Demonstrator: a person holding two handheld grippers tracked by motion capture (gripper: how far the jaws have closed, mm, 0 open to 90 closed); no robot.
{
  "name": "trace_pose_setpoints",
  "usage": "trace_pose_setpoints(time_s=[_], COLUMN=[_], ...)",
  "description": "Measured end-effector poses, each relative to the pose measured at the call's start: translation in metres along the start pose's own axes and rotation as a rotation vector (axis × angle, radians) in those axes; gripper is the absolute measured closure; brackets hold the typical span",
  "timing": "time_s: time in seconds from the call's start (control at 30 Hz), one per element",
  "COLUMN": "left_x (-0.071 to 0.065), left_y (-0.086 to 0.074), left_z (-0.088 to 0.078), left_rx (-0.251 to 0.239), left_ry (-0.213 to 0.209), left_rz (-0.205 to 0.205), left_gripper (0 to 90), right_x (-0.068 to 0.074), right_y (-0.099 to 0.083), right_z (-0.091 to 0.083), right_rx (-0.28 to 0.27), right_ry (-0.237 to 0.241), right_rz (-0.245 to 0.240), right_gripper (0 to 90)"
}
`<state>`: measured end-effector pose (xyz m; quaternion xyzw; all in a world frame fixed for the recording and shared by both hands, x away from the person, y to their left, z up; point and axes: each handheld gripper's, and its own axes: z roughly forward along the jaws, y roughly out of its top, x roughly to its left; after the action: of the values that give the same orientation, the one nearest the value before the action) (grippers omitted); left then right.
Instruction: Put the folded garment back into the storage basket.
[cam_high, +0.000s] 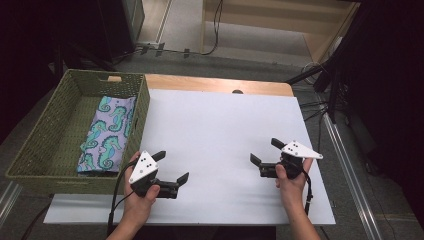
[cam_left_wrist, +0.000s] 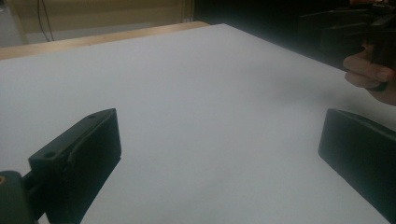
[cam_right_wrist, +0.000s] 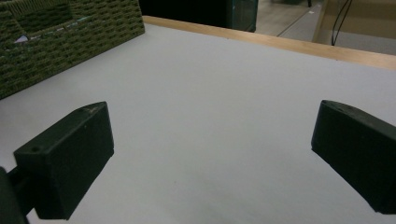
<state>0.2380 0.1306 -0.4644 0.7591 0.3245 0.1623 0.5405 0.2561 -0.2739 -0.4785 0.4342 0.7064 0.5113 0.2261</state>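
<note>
A green woven basket (cam_high: 30, 150) stands at the table's left, and its wall (cam_right_wrist: 70, 42) shows in the right gripper view. Inside it lies a folded cloth (cam_high: 107, 132) printed with teal seahorses on lilac. My left gripper (cam_high: 173, 166) is held near the front left of the white sheet (cam_high: 215, 130), just right of the basket, open with nothing between its jaws. My right gripper (cam_high: 265, 151) is held at the front right, also open and empty, pointing toward the left one. In the left gripper view its jaws (cam_left_wrist: 219, 154) stand wide apart over bare white sheet, and the other hand (cam_left_wrist: 371, 77) shows far right.
A wooden table edge (cam_high: 215, 84) shows beyond the white sheet. Cables (cam_high: 215, 30) lie on the floor behind, and dark stands (cam_high: 330, 75) rise at the right. The sheet between the two grippers is bare.
</note>
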Motion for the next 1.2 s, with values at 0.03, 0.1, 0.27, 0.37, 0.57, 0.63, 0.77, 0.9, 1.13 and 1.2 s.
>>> trace_pose_setpoints(time_s=[0.03, 0.1, 0.27, 0.37, 0.57, 0.63, 0.77, 0.9, 1.13, 1.2], left_x=[0.000, 0.000, 0.001, 0.003, 0.006, 0.006, 0.009, 0.009, 0.011, 0.012], left_y=[-0.001, -0.003, -0.007, -0.010, -0.014, -0.015, -0.018, -0.022, -0.030, -0.031], left_z=[0.000, 0.001, 0.003, 0.002, 0.001, 0.000, -0.001, 0.000, 0.004, 0.005], left_rx=[0.000, 0.001, 0.010, 0.010, 0.006, 0.004, -0.002, -0.005, 0.002, 0.004], left_ry=[-0.003, -0.002, -0.001, 0.002, -0.001, 0.001, -0.005, -0.008, 0.005, 0.011], left_rz=[-0.002, -0.003, -0.002, -0.005, -0.006, -0.008, -0.009, 0.002, 0.006, 0.003], left_gripper=[0.0, 0.0, 0.0, 0.0, 0.0, 0.0, 0.0, 0.0, 0.0, 0.0], right_x=[-0.001, -0.003, -0.006, -0.008, -0.011, -0.012, -0.015, -0.016, -0.022, -0.025], right_y=[-0.002, -0.007, -0.018, -0.026, -0.037, -0.040, -0.046, -0.051, -0.057, -0.060], right_z=[-0.003, -0.009, -0.023, -0.030, -0.042, -0.046, -0.053, -0.057, -0.066, -0.069], right_rx=[-0.002, -0.003, -0.008, -0.011, -0.004, -0.005, -0.011, 0.000, -0.009, 0.000], right_ry=[-0.005, -0.013, -0.022, -0.030, -0.037, -0.038, -0.038, -0.043, -0.046, -0.067], right_rz=[-0.001, 0.000, 0.008, 0.020, 0.022, 0.026, 0.033, 0.026, 0.032, 0.018], right_gripper=[0.0, 0.0, 0.0, 0.0, 0.0, 0.0, 0.0, 0.0, 0.0, 0.0])
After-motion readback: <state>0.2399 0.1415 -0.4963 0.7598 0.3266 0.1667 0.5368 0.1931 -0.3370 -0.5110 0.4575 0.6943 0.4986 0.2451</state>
